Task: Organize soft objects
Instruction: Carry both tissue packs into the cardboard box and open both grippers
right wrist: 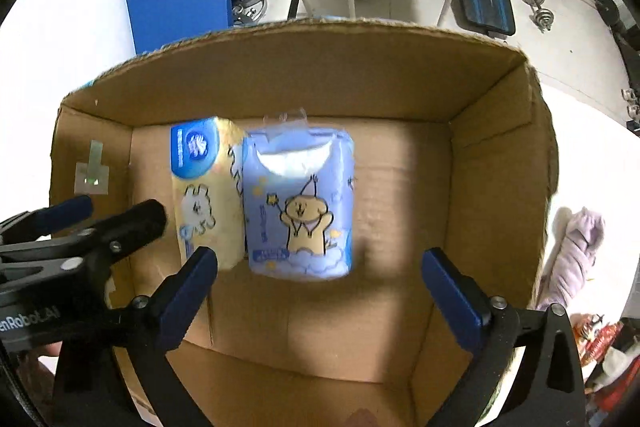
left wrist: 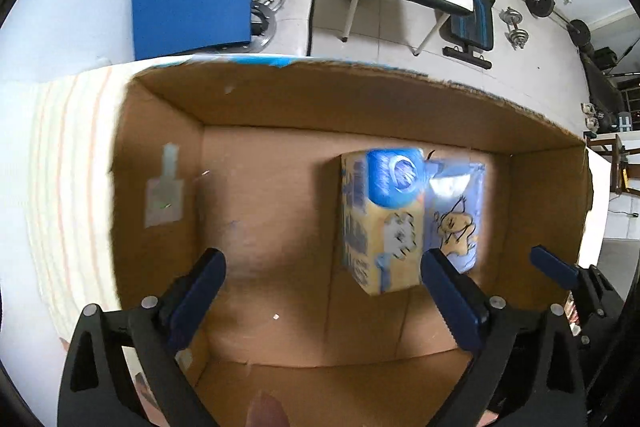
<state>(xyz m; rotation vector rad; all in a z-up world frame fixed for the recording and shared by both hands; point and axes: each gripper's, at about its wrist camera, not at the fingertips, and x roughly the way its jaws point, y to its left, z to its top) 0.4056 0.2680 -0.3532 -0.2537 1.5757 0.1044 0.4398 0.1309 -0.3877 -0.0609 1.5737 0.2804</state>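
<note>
Left tongs (left wrist: 324,263) up close: matte black triangular frames with open cut-outs, navy blue fingers (left wrist: 196,301) bolted on, one inner edge finely toothed. Round silver screw heads dot each arm near the finger joints. Right tongs (right wrist: 320,263), same build — black struts, dark blue fingers (right wrist: 454,297), silver screws at the pivots. White lettering shows on a black body at the left edge, partly cut off. A blurry patch of skin tone sits at each bottom edge.
</note>
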